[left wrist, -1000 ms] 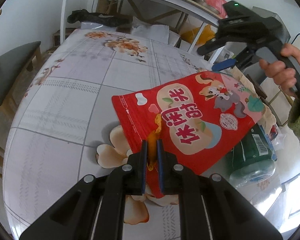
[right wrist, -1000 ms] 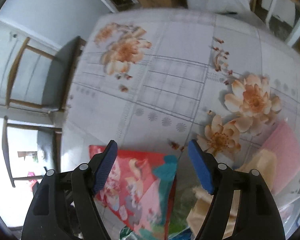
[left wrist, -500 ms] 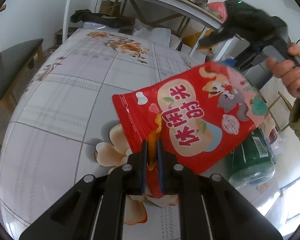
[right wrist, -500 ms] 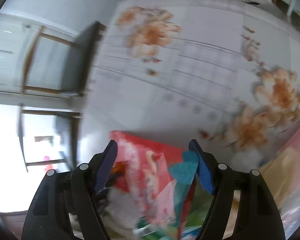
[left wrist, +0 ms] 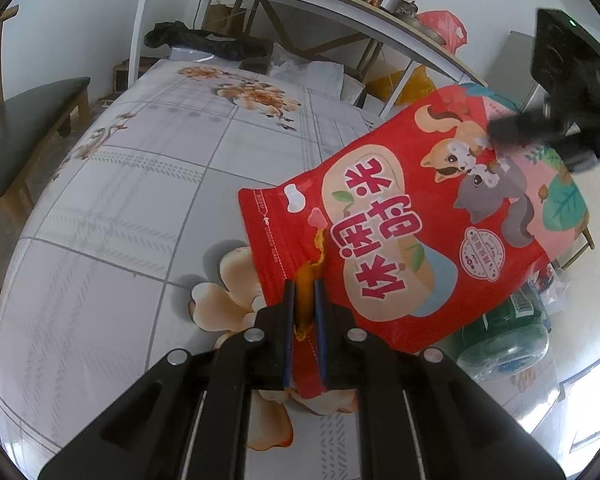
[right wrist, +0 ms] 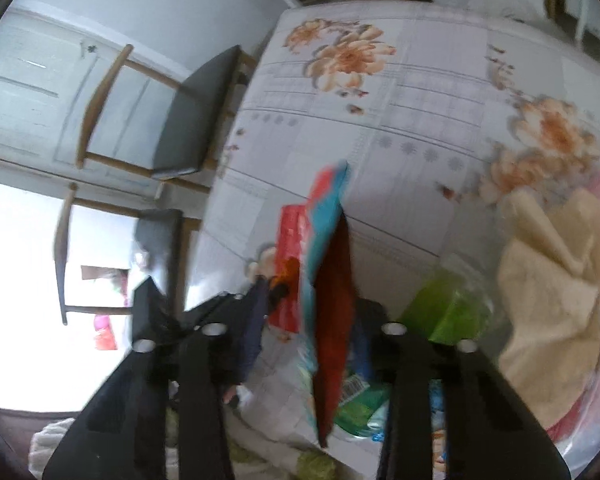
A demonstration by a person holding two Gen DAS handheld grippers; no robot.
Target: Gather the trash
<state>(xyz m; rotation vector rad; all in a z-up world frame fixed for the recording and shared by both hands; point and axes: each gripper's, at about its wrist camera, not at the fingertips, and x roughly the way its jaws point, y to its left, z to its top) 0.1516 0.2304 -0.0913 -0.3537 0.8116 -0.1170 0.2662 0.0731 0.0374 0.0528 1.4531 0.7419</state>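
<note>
Wide bare stretch of floral table (left wrist: 140,184) toward far and left edges, right edge crowded by raised red snack bag (left wrist: 420,232), green bottle (left wrist: 504,336), beige cloth (right wrist: 552,280)

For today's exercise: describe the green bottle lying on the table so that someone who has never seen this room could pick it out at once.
Start at the floral tablecloth on the big table, then find the red snack bag pinched in the left gripper. The green bottle lies on its side, partly under that bag's lower right edge. It alone is dark green and see-through, with a barcode label.
</note>
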